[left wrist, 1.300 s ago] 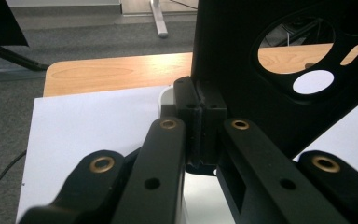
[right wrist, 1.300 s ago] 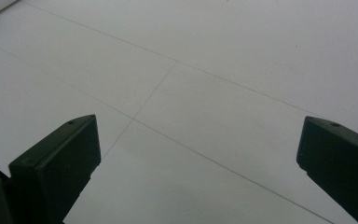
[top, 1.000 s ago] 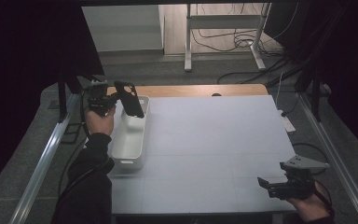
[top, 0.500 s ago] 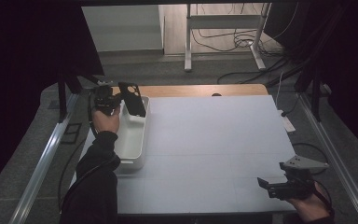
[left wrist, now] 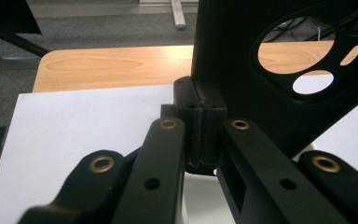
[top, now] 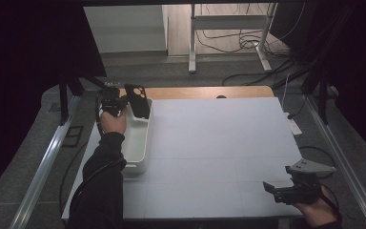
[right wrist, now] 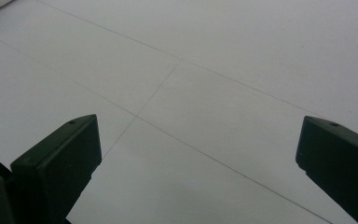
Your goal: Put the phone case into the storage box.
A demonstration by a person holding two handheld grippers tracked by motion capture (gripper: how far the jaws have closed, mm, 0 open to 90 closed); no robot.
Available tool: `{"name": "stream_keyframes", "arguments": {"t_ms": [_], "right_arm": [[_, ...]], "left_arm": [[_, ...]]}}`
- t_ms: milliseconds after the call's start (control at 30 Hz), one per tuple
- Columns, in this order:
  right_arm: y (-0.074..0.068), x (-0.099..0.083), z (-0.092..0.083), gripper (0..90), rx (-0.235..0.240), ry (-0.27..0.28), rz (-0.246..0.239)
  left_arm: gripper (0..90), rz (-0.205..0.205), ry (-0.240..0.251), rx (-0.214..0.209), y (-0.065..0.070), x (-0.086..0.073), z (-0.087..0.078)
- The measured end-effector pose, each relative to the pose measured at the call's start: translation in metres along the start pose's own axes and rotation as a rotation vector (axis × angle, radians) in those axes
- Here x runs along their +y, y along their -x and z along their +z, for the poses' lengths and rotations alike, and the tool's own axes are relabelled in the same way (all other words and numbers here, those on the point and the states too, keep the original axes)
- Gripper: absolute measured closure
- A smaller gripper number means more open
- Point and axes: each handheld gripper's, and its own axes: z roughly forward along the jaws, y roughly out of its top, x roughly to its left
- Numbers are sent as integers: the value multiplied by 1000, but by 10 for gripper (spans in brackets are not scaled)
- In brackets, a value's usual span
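My left gripper [top: 122, 103] is shut on the lower edge of a black phone case [top: 137, 100], held upright over the far end of a white tray [top: 138, 143] at the table's left. In the left gripper view the jaws meet at the left gripper [left wrist: 200, 123] tips on the phone case [left wrist: 242, 60], whose camera cut-outs show the table behind. My right gripper [top: 272, 188] rests low at the near right of the table, open, with its jaws wide apart over bare white surface at the right gripper [right wrist: 198, 144] and nothing between them.
The white table top [top: 219, 143] has a wooden strip [top: 205, 92] along its far edge. Metal rails run down both sides. A power strip [top: 294, 126] lies off the right edge, with desk legs and cables on the floor beyond.
The left hand has carried the phone case slightly towards the far end of the tray. The right gripper has stayed where it was.
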Motion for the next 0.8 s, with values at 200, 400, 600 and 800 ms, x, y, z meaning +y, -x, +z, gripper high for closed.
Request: {"name": "stream_keyframes", "arguments": {"t_ms": [200, 400, 600, 800], "right_arm": [[0, 0, 0, 0, 2, 0, -2], [0, 0, 0, 0, 4, 2, -4], [0, 0, 0, 0, 7, 2, -6], [0, 0, 0, 0, 9, 2, -8]], "left_arm": [[891, -12, -14, 19, 1, 0, 7], [891, -16, -19, 39, 2, 1, 11], [890, -15, -35, 62, 2, 3, 14], [888, -15, -58, 66, 1, 5, 17]]}}
